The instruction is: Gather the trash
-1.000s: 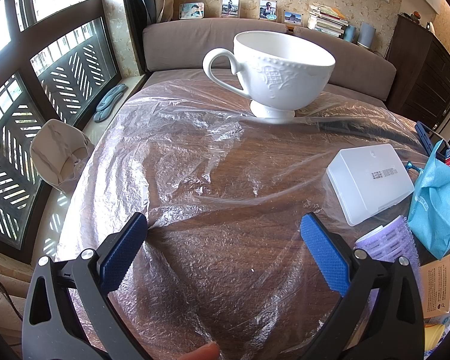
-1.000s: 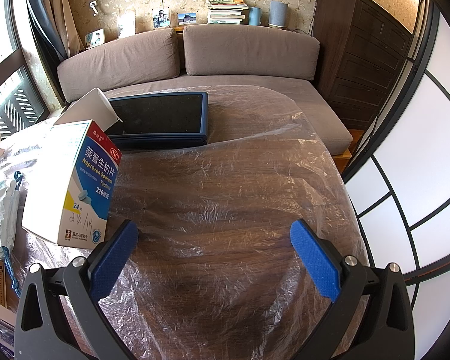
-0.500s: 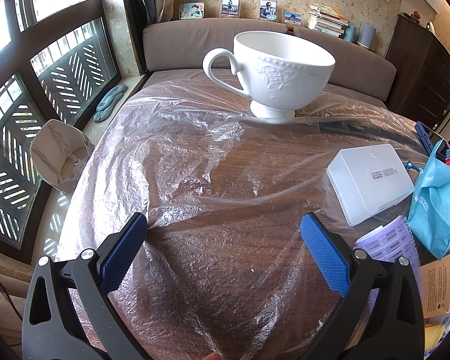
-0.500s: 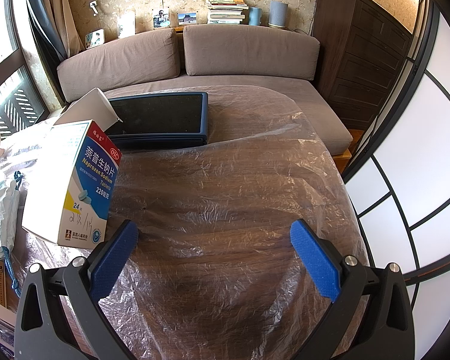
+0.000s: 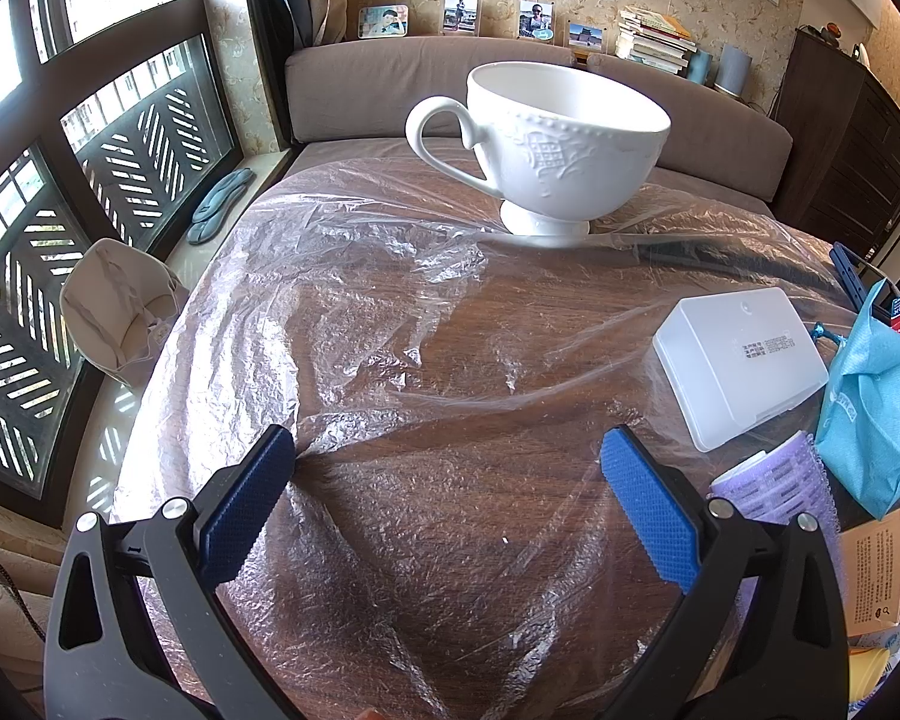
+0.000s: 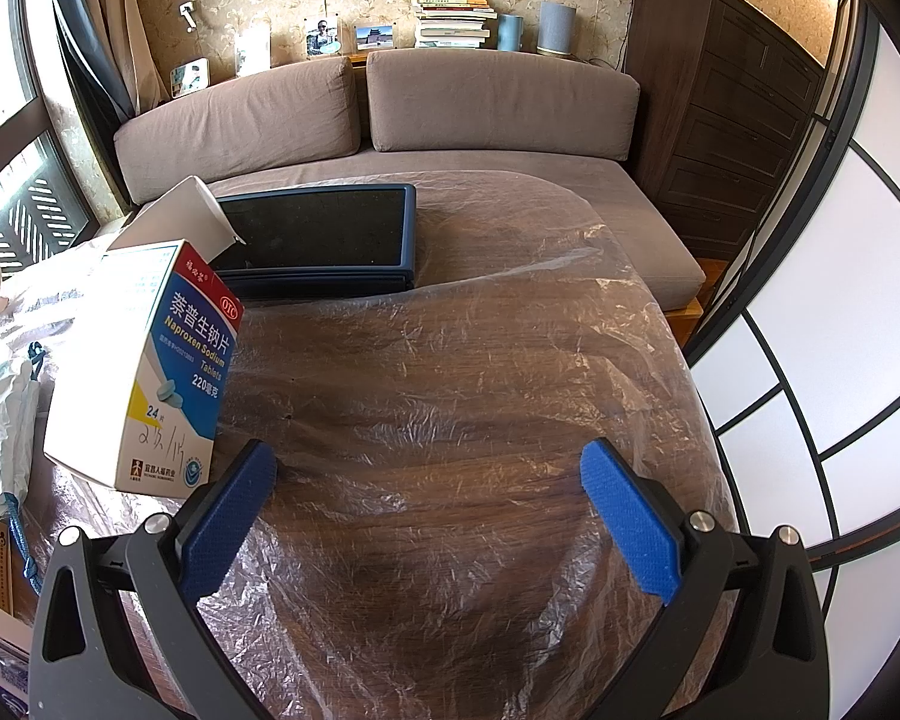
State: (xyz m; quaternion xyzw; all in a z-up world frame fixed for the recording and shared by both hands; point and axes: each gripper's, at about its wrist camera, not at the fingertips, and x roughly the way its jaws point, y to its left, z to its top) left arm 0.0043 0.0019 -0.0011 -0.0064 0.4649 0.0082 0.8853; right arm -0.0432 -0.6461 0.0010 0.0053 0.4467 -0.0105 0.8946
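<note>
- Left gripper (image 5: 447,468): held low over the table (image 5: 450,312), aimed forward toward the sofa (image 5: 342,90); jaws spread wide, nothing between the blue pads (image 5: 246,504).
- Right gripper (image 6: 429,480): same low, forward-aimed pose; jaws released and wide apart, empty.
- Plastic film (image 5: 354,324): clear, crinkled, spread over the brown wood below and ahead of both grippers.
- Medicine box (image 6: 150,360): ahead-left of the right gripper, just beside its left finger; white and blue with a red corner, standing tilted, top flap open.
- Tablet (image 6: 324,240): dark screen, blue frame, lying flat farther ahead of the right gripper, behind the medicine box.
- Cup (image 5: 546,144): white, embossed, upright on its foot, well ahead of the left gripper, handle to the left.
- White case (image 5: 741,360): flat, closed, ahead-right of the left gripper.
- Blue bag (image 5: 876,396): right of the white case, crumpled.
- Purple roller (image 5: 780,486): just beside the left gripper's right finger, below the blue bag.
</note>
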